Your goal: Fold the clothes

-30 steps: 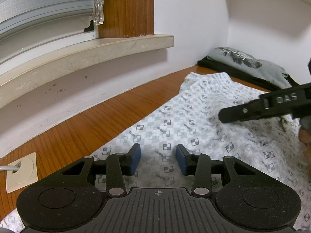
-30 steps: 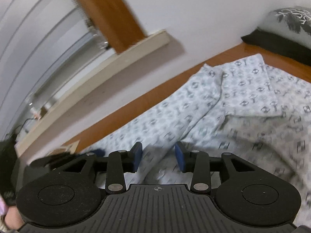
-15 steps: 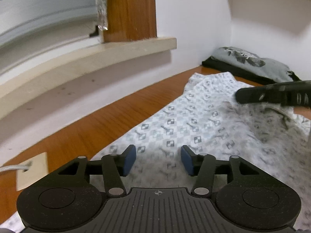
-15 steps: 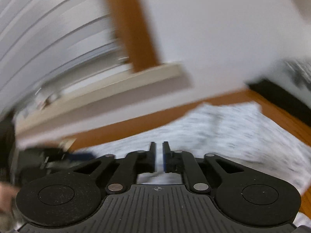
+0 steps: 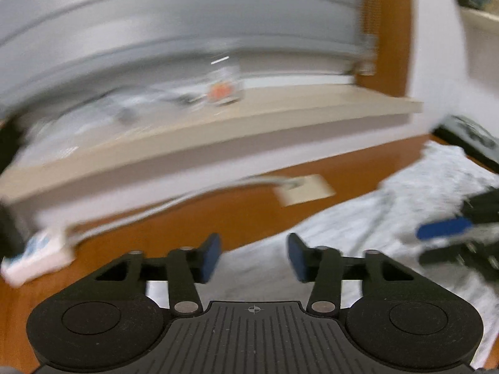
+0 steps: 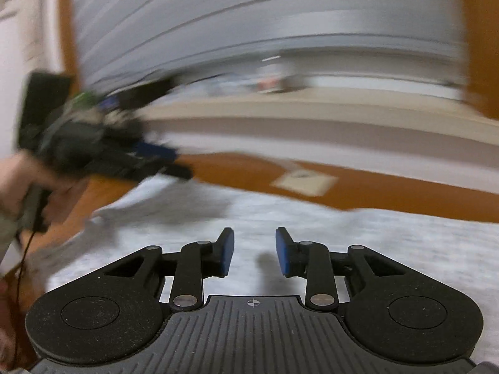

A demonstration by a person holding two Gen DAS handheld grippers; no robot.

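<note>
The patterned garment [image 6: 358, 240] lies spread, rumpled and seemingly unfolded on the wooden worktop [image 5: 193, 218] below the window sill, though blur hides detail. The left claw [image 5: 253, 257] is closing and the right claw [image 6: 254, 251] opening, nothing between either's pads. Folding looks barely started: every fold remains.

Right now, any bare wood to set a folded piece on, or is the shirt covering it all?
Bare tabletop runs between the wall and the patterned garment's far edge, broken by a pale floor socket plate with its cable. A white box crowds the left end. The left gripper, jaws closing, and the right gripper, jaws opening, hold nothing.
</note>
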